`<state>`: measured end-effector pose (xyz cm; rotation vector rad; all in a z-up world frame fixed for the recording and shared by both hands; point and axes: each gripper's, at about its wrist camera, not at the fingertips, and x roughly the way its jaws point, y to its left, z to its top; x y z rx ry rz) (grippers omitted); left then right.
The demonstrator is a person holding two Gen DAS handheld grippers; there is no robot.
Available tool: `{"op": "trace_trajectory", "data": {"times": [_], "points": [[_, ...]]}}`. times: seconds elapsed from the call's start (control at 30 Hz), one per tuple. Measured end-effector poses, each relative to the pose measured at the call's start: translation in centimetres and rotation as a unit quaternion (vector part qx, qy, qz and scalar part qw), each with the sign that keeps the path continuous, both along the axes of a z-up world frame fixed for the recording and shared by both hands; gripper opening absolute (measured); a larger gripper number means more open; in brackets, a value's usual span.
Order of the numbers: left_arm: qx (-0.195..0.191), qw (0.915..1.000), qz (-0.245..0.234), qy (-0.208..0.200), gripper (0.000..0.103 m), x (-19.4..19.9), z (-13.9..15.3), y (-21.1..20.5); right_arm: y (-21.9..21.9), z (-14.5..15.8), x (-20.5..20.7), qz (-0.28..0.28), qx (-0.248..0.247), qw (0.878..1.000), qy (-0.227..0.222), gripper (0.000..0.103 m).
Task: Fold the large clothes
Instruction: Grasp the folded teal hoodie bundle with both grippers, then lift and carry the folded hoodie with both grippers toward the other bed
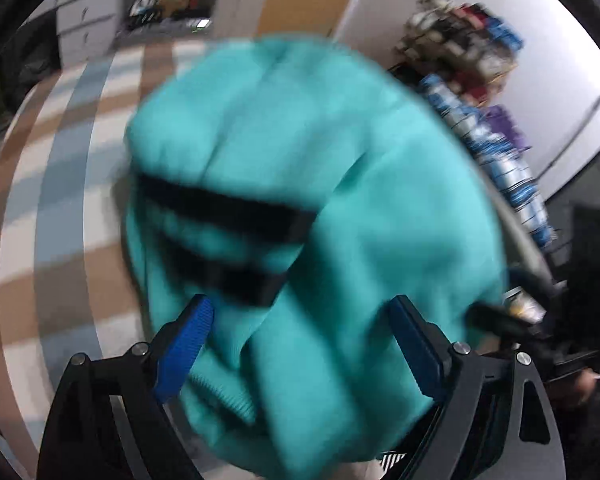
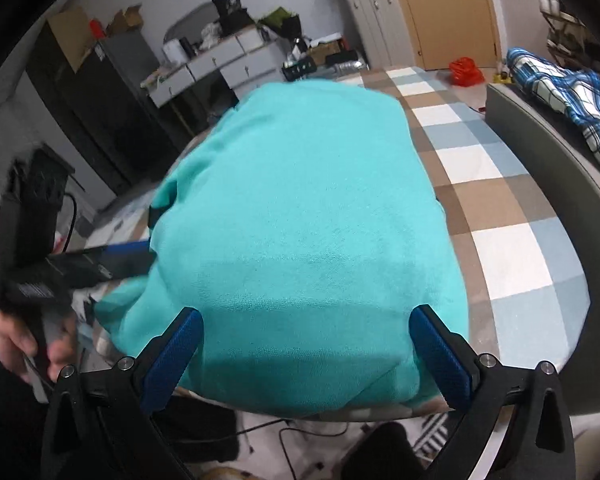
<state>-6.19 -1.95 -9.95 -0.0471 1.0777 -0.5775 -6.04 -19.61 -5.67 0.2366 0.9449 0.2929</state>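
Two grippers, both with jaws wide, nothing clamped. Left gripper (image 1: 300,344) blurred, jaws either side of bunched teal sweater (image 1: 300,184); black stripes (image 1: 224,208) on one fold. Right gripper (image 2: 304,354) spread over near edge of sweater (image 2: 300,216), folded on checked bedcover (image 2: 500,208). Beyond: blue plaid cloth (image 2: 572,92), drawers (image 2: 220,64), door (image 2: 448,12).
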Motion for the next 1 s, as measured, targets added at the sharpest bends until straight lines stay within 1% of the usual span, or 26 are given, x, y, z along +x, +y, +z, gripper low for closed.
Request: {"op": "trace_trajectory", "data": {"times": [0.03, 0.07, 0.1, 0.17, 0.27, 0.37, 0.43, 0.5, 0.53, 0.63, 0.67, 0.73, 0.77, 0.8, 0.87, 0.9, 0.93, 1.0], "points": [[-0.016, 0.9998, 0.005, 0.015, 0.088, 0.0, -1.4, 0.4, 0.5, -0.4, 0.2, 0.007, -0.017, 1.0, 0.005, 0.103], [-0.028, 0.9995, 0.01, 0.011, 0.089, -0.2, -1.7, 0.8, 0.8, -0.5, 0.4, 0.012, -0.03, 0.999, 0.008, 0.103], [-0.02, 0.9997, 0.01, -0.004, 0.089, -0.5, -1.5, 0.7, 1.1, -0.5, 0.6, 0.015, -0.037, 0.999, 0.01, 0.103], [0.004, 0.9996, 0.008, -0.027, 0.09, -0.8, -1.2, 0.0, 0.9, -0.5, 1.0, 0.016, -0.038, 0.999, 0.012, 0.103], [0.017, 0.9988, 0.01, -0.045, 0.092, -1.0, -1.6, -0.5, 0.6, -0.8, 1.4, 0.019, -0.036, 0.999, 0.018, 0.103], [0.026, 0.9983, 0.015, -0.049, 0.092, -1.0, -1.4, -0.6, 0.8, -0.8, 1.1, 0.021, -0.042, 0.999, 0.02, 0.103], [0.016, 0.9985, 0.028, -0.045, 0.091, -0.9, -1.0, -0.3, 0.5, -0.6, 0.8, 0.022, -0.037, 0.999, 0.014, 0.103], [0.013, 0.9987, 0.032, -0.039, 0.091, -1.0, -0.4, -0.2, 0.2, -0.1, 0.4, 0.024, -0.028, 0.999, 0.004, 0.103], [0.009, 0.9985, 0.037, -0.04, 0.091, -1.1, 0.5, 0.3, 0.0, 0.3, 0.1, 0.027, -0.023, 0.999, 0.001, 0.103], [-0.025, 0.9978, 0.049, -0.037, 0.09, -1.7, 2.2, 1.8, -2.0, 2.0, -0.5, 0.014, 0.026, 0.999, -0.013, 0.103], [-0.033, 0.9976, 0.049, -0.037, 0.09, -2.1, 2.7, 2.0, -3.2, 2.9, -0.9, 0.003, 0.06, 0.998, -0.028, 0.103], [-0.047, 0.9975, 0.037, -0.038, 0.09, -3.0, 3.1, 2.0, -4.4, 3.5, -1.1, -0.012, 0.091, 0.995, -0.037, 0.103], [-0.047, 0.9977, 0.033, -0.035, 0.09, -3.3, 2.8, 1.7, -5.1, 2.9, -0.8, -0.02, 0.105, 0.994, -0.016, 0.103], [-0.037, 0.9984, 0.03, -0.032, 0.09, -3.5, 2.1, 1.3, -5.2, 2.3, -0.6, -0.023, 0.109, 0.994, 0.004, 0.103], [-0.011, 0.9993, 0.025, -0.024, 0.09, -3.3, 0.3, 0.7, -5.1, -0.2, 0.1, -0.014, 0.121, 0.991, 0.059, 0.103], [-0.002, 0.9996, 0.026, -0.014, 0.09, -3.1, -0.4, 0.5, -4.7, -0.7, 0.0, -0.013, 0.104, 0.993, 0.056, 0.103], [-0.007, 0.9995, 0.032, -0.002, 0.09, -2.7, -1.5, 0.7, -4.4, -0.8, 0.1, -0.008, 0.093, 0.994, 0.058, 0.103], [-0.009, 0.9995, 0.031, -0.003, 0.092, -2.2, -2.2, 0.7, -3.2, -1.0, 0.6, 0.008, 0.055, 0.996, 0.074, 0.103]]}}
